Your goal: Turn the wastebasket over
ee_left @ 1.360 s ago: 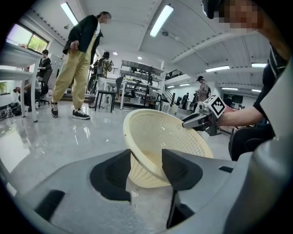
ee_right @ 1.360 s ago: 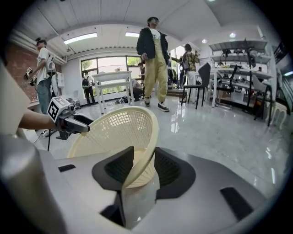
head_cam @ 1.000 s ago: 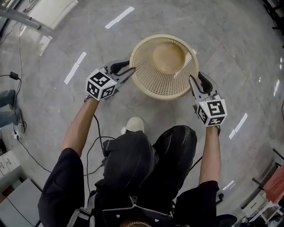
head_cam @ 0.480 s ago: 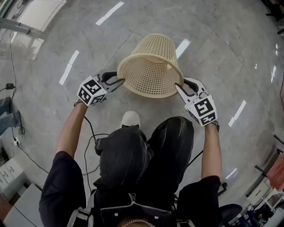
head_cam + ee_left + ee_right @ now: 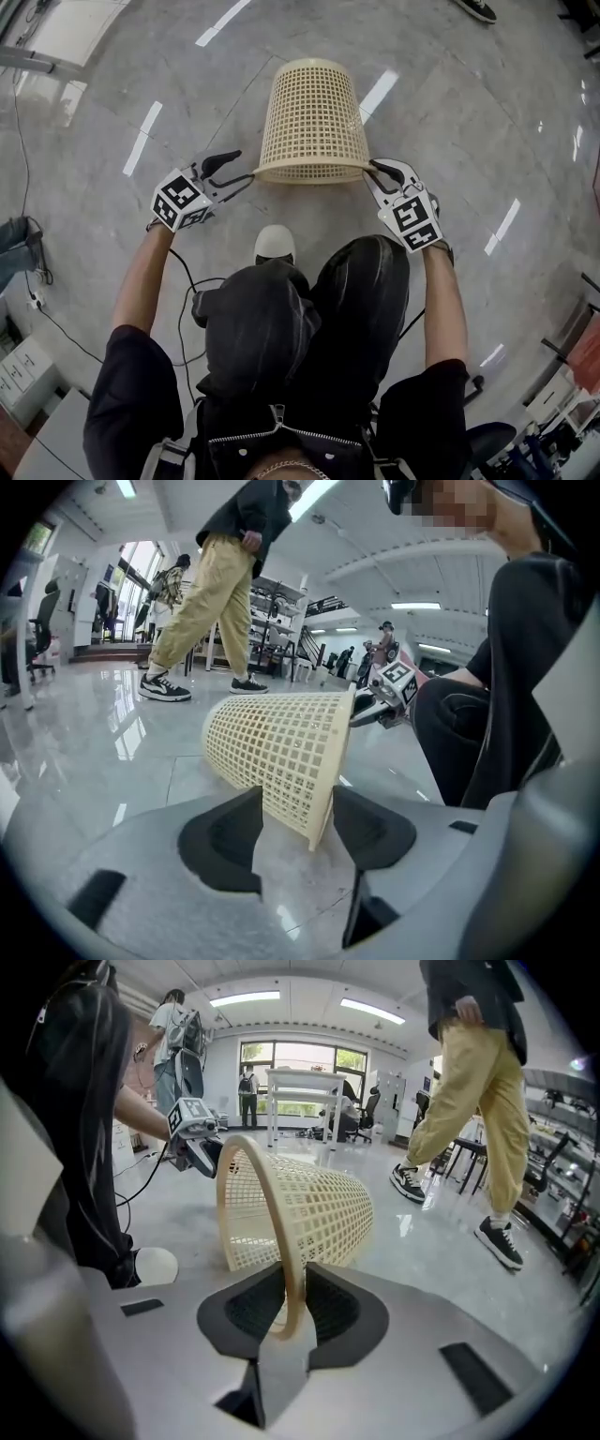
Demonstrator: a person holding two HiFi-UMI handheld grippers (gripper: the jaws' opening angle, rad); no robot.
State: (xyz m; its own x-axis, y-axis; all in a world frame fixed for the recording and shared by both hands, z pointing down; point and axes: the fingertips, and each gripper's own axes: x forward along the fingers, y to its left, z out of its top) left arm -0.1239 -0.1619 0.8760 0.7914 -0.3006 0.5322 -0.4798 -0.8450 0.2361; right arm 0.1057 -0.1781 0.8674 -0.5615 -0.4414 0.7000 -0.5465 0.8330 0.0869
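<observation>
polished grey floor [image 5: 469,141] of an open workshop: the wastebasket [image 5: 314,117] is tipped on its side, mouth toward me. my right hand-held gripper [image 5: 372,172], jaws just closing, is clenched on the rim. my left hand-held gripper [image 5: 239,166], jaws just opening, stands released with the opposite rim between its pads.

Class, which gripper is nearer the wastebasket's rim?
Right. The right gripper, jaws just closing, clamps the wastebasket rim; the left gripper, jaws just opening, straddles the opposite rim without gripping it.
</observation>
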